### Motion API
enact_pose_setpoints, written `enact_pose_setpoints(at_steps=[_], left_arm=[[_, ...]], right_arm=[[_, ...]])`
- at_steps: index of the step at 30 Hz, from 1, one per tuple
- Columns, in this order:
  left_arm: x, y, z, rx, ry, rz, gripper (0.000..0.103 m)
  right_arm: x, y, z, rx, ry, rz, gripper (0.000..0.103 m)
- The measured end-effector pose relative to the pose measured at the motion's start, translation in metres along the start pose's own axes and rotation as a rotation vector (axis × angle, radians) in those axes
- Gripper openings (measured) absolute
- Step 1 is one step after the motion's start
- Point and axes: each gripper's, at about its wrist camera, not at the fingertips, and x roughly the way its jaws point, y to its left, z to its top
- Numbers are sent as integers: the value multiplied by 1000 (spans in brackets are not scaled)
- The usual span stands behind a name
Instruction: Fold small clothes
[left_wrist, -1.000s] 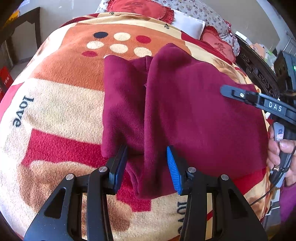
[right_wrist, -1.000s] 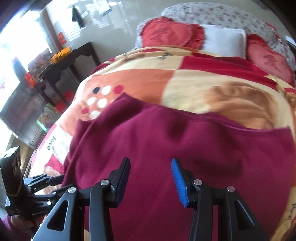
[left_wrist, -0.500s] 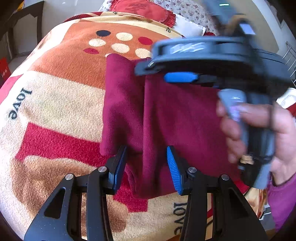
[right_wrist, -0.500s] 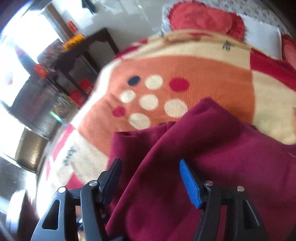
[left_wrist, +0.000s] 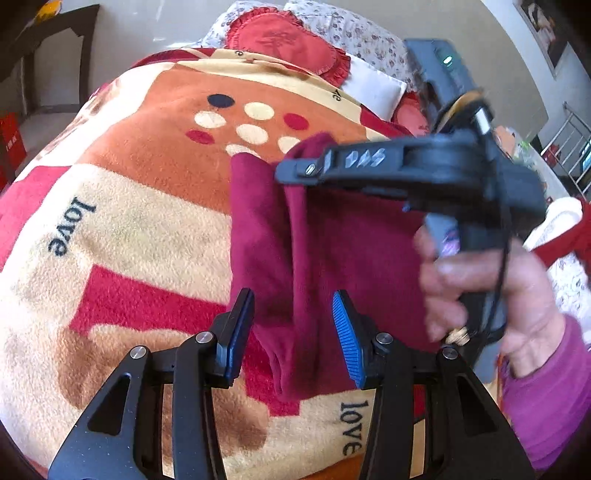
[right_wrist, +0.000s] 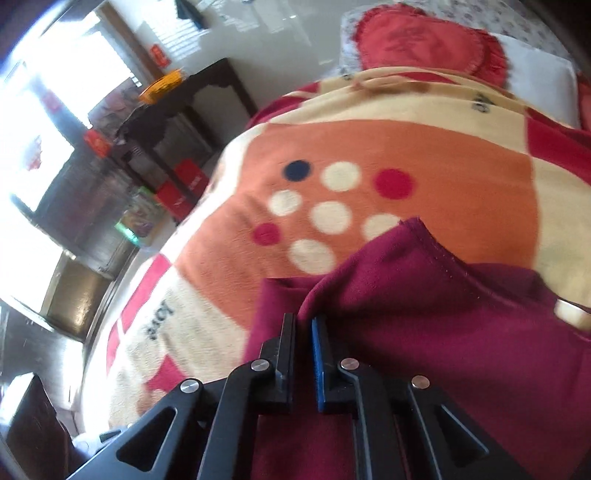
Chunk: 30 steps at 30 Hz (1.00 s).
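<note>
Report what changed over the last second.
The right gripper swung across to the garment's far left corner and shut on its edge. The left gripper stays half open astride the near fold; the garment still lies on the blanket.

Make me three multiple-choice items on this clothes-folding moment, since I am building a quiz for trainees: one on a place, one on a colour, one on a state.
1. Where does the dark red fleece garment lie?
A. on a wooden floor
B. on the patterned fleece blanket
C. in a basket

2. What colour is the ribbed pad on the left gripper?
A. blue
B. green
C. white

3. How do the jaws of the right gripper stand?
A. wide apart
B. out of view
C. nearly together at a fold of the garment

Answers: B, the orange, cream and red blanket shows all round the garment; A, the pad is bright blue in the left wrist view; C, the right wrist view shows only a narrow gap, with cloth at the tips.
</note>
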Motion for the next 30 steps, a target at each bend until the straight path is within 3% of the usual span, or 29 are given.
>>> enact_pose_setpoints(at_steps=[2, 5, 7, 8, 9, 13, 15, 19, 22, 26, 30], left_arm=[[4, -2, 2, -9, 14, 7, 44], [6, -7, 5, -2, 13, -2, 44], [9, -9, 9, 1, 10, -8, 44], [9, -10, 7, 1, 11, -12, 44], [10, -12, 7, 0, 13, -17, 44], [18, -17, 6, 9, 28, -6, 44], [26, -17, 4, 11, 46, 8, 44], [39, -14, 4, -3, 75, 26, 44], [42, -14, 5, 2, 75, 37, 44], [43, -13, 5, 8, 74, 38, 44], [44, -14, 4, 12, 70, 40, 44]], right_arm=[[13, -5, -5, 10, 10, -44, 7], [13, -19, -11, 87, -5, 17, 8], [-4, -26, -16, 111, -35, 56, 25], [-13, -28, -19, 113, -53, 61, 43], [-24, -30, -22, 104, -76, 50, 48], [-56, -49, -32, 59, -135, -107, 48], [-63, -68, -33, 87, -155, -144, 47], [-51, -108, -32, 157, -103, -219, 43], [-44, -115, -35, 140, -85, -240, 43], [-61, -99, -38, 131, -113, -194, 43], [-84, -86, -45, 101, -178, -218, 43]])
